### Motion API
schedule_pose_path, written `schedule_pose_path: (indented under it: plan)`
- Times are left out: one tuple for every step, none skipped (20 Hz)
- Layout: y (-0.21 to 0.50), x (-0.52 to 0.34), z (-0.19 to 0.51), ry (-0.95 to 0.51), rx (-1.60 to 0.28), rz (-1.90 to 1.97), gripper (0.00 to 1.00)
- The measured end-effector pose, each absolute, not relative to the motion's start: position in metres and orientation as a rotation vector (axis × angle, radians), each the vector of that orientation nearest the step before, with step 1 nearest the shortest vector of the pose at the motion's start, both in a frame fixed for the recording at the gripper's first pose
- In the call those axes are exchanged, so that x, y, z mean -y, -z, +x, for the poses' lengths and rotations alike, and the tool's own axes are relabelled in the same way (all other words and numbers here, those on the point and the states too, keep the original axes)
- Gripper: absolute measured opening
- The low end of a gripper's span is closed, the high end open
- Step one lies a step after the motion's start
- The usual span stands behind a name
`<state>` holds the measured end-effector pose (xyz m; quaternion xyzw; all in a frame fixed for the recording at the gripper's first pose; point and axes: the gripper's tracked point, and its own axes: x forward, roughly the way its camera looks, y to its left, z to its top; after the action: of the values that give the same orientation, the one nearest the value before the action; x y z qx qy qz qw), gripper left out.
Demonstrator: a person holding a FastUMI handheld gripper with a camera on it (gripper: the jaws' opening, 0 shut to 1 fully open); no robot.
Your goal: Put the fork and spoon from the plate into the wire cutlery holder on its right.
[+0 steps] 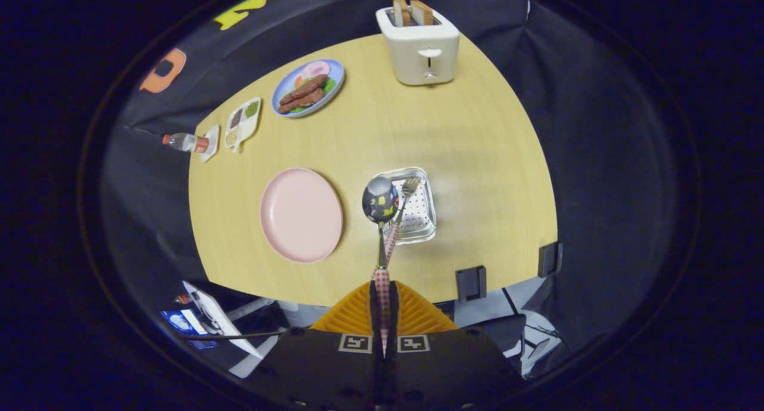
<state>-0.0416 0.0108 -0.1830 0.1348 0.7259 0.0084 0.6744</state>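
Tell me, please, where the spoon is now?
The spoon is clamped between the gripper fingers with the fork, over the holder.

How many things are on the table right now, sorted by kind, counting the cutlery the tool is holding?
Plates: 2, the pink plate and the blue plate of food
Cutlery: 2, the spoon and fork, both clamped in the tool above the wire holder
Wire holders: 1
Toasters: 1
Snack trays: 1
Bottles: 1
Total: 8
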Motion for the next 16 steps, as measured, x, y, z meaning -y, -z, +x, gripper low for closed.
schedule_pose_path:
  plan:
    - [0.187, -0.008, -0.04, -0.009, -1.665, 0.316, 0.0]
    - [0.19, -0.006, -0.041, -0.005, -1.696, 0.321, 0.01]
    - [0.193, -0.005, -0.039, -0.005, -1.723, 0.321, 0.01]
    - [0.196, -0.004, -0.037, -0.006, -1.749, 0.321, 0.01]
    - [0.199, -0.004, -0.032, -0.006, -1.775, 0.319, 0.01]
    - [0.201, -0.006, -0.026, -0.004, -1.8, 0.319, 0.01]
    - [0.203, -0.007, -0.024, 0.003, -1.83, 0.317, 0.0]
    - [0.205, -0.01, -0.021, 0.007, -1.852, 0.321, 0.01]
    - [0.207, -0.012, -0.019, 0.009, -1.879, 0.323, 0.01]
    - [0.209, -0.013, -0.017, 0.019, -1.899, 0.327, 0.01]
    - [0.211, -0.015, -0.013, 0.028, -1.914, 0.326, 0.01]
    - [0.214, -0.015, -0.017, 0.034, -1.921, 0.322, 0.01]
    - [0.214, -0.016, -0.015, 0.041, -1.93, 0.314, 0.01]
    - [0.218, -0.018, -0.006, 0.045, -1.935, 0.314, 0.01]
    - [0.219, -0.019, -0.002, 0.047, -1.938, 0.313, 0.01]
    - [0.222, -0.019, 0.0, 0.048, -1.938, 0.31, 0.04]
